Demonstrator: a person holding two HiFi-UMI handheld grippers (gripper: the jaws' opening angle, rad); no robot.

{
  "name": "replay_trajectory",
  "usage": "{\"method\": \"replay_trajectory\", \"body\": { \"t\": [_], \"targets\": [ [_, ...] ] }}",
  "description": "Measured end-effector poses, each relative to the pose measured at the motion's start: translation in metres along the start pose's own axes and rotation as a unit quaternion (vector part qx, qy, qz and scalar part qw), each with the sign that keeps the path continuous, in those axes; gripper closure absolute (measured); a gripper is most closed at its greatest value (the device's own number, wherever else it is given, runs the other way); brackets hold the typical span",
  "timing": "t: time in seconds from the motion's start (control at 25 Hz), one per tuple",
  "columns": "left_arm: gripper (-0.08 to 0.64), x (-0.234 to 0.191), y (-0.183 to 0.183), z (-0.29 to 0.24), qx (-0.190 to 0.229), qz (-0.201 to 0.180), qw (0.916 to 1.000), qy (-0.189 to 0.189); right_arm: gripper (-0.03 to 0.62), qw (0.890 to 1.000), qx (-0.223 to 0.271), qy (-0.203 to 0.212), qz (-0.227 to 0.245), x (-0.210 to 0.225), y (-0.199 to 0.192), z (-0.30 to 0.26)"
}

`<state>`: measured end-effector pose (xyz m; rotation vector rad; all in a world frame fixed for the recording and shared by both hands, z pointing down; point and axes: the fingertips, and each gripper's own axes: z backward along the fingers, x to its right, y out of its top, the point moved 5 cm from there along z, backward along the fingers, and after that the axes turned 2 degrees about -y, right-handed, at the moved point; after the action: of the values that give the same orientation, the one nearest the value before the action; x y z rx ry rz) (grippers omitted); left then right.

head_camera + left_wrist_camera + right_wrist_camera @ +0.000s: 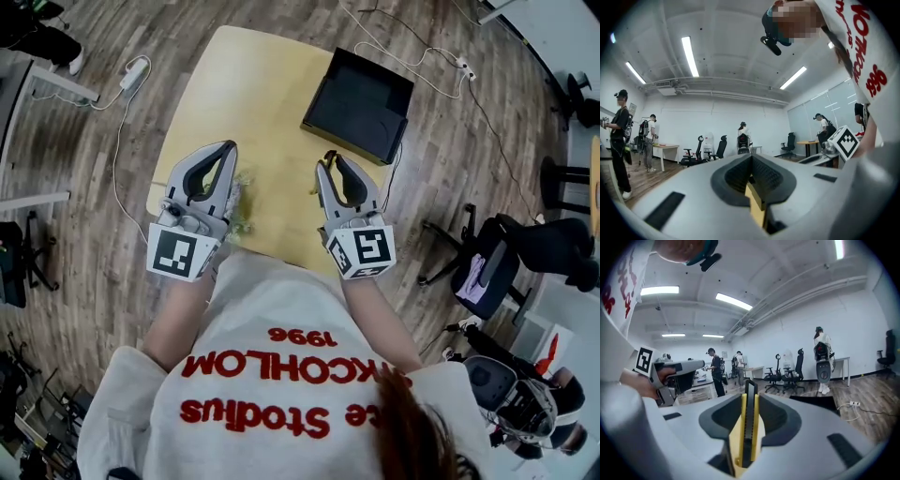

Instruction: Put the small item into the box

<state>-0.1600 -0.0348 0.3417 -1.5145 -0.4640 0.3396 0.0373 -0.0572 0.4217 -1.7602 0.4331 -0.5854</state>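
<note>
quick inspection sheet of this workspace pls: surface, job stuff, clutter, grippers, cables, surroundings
surface: light wood table
job's things: black box, open, at the table's far right corner; thin dark strip, upright in the right gripper
clutter: small greenish thing on the table beside the left gripper, too small to identify
grippers: left jaws together, nothing between them; right jaws look closed on the strip
cables: white cable with an adapter on the floor at left; second cable on the floor past the box
surroundings: wood floor, office chairs at right, people standing in the room
</note>
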Motion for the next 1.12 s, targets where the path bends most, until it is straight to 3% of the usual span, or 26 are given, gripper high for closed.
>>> {"method": "replay_trajectory", "body": {
  "t": [0.12, 0.28, 0.44, 0.72, 1.12],
  "targets": [
    [0.554, -0.001, 0.006, -0.006, 0.011, -0.021, 0.9997, -0.011, 0.474, 0.999, 0.039, -0.015, -0.001, 0.01, 0.028, 0.01],
    [0.554, -0.001, 0.016, -0.019, 0.023, -0.022, 0.9993, -0.017, 0.474, 0.996, 0.08, -0.029, -0.039, 0.027, 0.058, 0.023],
    [0.554, 0.001, 0.02, -0.034, 0.028, -0.026, 0.9989, -0.027, 0.474, 0.993, 0.103, -0.037, -0.047, 0.038, 0.075, 0.031],
    [0.554, 0.003, 0.02, -0.048, 0.032, -0.023, 0.9985, -0.038, 0.474, 0.993, 0.104, -0.05, -0.022, 0.047, 0.086, 0.043],
    [0.554, 0.006, 0.001, -0.093, 0.02, -0.021, 0.998, -0.056, 0.474, 0.994, 0.085, -0.062, -0.013, 0.117, 0.091, 0.022]
  ]
}}
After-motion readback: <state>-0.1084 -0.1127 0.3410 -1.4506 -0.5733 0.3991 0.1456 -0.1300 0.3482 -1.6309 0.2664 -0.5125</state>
